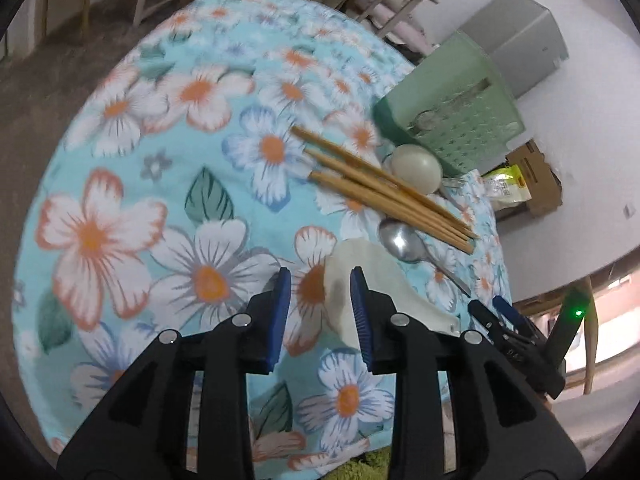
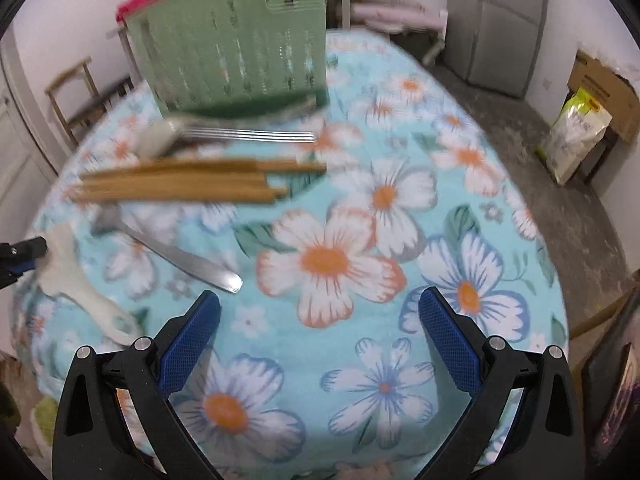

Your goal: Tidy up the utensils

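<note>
A white ceramic spoon (image 1: 376, 280) lies on the floral tablecloth (image 1: 120, 208). My left gripper (image 1: 319, 284) is open just above the spoon's bowl, its right pad (image 1: 362, 312) over the bowl, and I see no squeeze. Beyond lie several wooden chopsticks (image 1: 384, 188), a metal spoon (image 1: 404, 242), a second white spoon (image 1: 416, 166) and a green slotted basket (image 1: 452, 112). The right wrist view shows the chopsticks (image 2: 192, 184), a fork (image 2: 248, 135), the metal spoon (image 2: 180, 256) and the white spoon (image 2: 68, 272). My right gripper (image 2: 320, 316) hangs wide open over bare cloth.
The green basket (image 2: 236, 52) stands at the table's far side. The table's edge drops to a concrete floor. A grey fridge (image 2: 500, 20), a cardboard box (image 2: 600, 88), a yellow-green bag (image 2: 576, 132) and wooden chairs (image 2: 76, 92) stand around the room.
</note>
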`<state>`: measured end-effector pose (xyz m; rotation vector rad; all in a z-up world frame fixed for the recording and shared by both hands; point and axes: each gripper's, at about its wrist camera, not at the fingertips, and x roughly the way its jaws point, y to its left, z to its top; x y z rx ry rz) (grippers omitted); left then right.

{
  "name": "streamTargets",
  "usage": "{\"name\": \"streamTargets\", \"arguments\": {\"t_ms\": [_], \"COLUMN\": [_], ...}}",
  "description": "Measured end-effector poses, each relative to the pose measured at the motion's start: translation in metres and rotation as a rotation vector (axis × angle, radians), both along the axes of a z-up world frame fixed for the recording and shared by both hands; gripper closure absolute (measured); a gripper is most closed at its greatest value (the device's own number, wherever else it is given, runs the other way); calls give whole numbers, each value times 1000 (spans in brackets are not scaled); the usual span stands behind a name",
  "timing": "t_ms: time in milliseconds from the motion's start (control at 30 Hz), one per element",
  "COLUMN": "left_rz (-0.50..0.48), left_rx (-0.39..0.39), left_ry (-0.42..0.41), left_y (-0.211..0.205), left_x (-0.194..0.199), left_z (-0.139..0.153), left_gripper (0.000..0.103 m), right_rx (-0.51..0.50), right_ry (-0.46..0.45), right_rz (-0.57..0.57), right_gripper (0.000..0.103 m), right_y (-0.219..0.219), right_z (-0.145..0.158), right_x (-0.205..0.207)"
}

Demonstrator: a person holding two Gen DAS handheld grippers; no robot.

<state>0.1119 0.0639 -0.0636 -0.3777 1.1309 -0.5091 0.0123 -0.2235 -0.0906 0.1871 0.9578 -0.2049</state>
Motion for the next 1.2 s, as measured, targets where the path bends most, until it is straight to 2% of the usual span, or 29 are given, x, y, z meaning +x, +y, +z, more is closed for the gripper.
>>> {"name": "streamTargets", "arguments": {"t_ms": [167, 200, 267, 400, 467, 533, 633, 767, 900, 1067, 1200], "left_rz": [11, 12, 6, -13, -23, -27, -32, -48, -52, -54, -59], "left_rx": [64, 85, 128, 118, 79, 61, 71, 92, 101, 100, 109], "left_ry": [-50, -65, -97, -121, -110, -108, -122, -128, -130, -129, -128], "left_y": [-13, -16, -21, -16, -8, 0, 16, 31, 42, 45, 48], "left_x": [-1, -2, -3, -4, -3, -3, -1, 1, 1, 1, 3], "left_z": [0, 1, 1, 2, 3, 4, 8, 12, 12, 11, 11], "left_gripper": [77, 78, 89, 95, 97, 98, 98, 98, 98, 98, 98], "right_rx": [-31, -26, -28, -23, -33, -80, -154, -242, -412, -556, -589], "right_ry": [-37, -42, -35, 15, -49, -134, -195, -180, -156, -115, -113], "right_rz": [13, 18, 30, 47, 69, 145, 294, 505, 692, 818, 850], "right_gripper": [5, 5, 5, 6, 12, 16, 23, 43, 53, 68, 71], "right_y": [4, 3, 2, 2, 6, 23, 54, 100, 145, 168, 173], "right_z": [-3, -4, -3, 7, 20, 40, 54, 49, 34, 16, 15], "right_x": [-6, -7, -7, 0, 0, 2, 11, 27, 30, 35, 41]}}
